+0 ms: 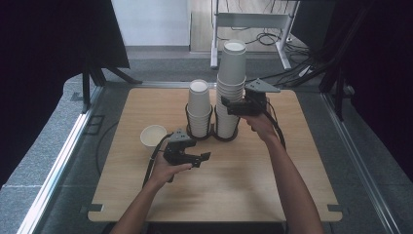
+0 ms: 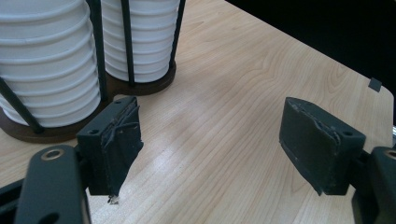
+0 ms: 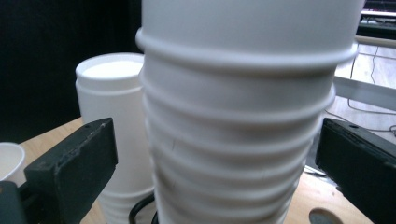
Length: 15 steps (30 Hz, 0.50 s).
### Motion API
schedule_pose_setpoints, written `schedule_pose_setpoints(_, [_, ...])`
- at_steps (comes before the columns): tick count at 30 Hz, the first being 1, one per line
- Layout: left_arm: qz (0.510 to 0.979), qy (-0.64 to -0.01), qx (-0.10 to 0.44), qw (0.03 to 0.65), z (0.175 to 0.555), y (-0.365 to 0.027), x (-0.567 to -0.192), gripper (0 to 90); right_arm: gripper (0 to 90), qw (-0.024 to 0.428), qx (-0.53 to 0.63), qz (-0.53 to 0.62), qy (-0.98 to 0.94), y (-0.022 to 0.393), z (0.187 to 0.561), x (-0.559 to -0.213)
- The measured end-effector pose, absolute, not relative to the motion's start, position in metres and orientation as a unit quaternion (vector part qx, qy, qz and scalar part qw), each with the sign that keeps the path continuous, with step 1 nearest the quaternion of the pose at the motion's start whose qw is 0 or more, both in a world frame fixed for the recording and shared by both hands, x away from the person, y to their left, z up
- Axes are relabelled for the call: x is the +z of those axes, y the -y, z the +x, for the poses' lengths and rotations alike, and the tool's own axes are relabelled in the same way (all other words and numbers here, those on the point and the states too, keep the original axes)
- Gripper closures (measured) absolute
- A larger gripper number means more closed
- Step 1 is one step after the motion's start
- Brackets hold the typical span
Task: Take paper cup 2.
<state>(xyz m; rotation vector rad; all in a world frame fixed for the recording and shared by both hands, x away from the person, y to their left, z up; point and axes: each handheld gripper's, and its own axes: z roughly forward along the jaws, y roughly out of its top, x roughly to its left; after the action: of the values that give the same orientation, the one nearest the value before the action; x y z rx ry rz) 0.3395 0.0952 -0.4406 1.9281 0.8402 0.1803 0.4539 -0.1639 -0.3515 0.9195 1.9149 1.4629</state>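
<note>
Pale wood table on grey carpet, dark curtains either side. The right gripper stands wide open around the tall cup stack in its wire holder, pads not pressing. The left gripper hovers open and empty beside a single cup.

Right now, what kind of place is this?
Likely a lab or data-recording workspace: a small wooden table ringed by dark curtains, loose cables on the floor, and a metal frame behind.

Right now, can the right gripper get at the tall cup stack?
Probably yes. The right gripper is open at the tall stack, one jaw either side in its own view, nothing between.
</note>
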Motion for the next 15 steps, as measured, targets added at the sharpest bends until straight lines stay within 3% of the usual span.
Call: schedule_pose_setpoints(15, [0.784, -0.365, 0.079, 0.497, 0.342, -0.105, -0.440, 21.1, 3.1, 0.258, 0.552, 0.353, -0.710, 0.156, 0.480, -0.340])
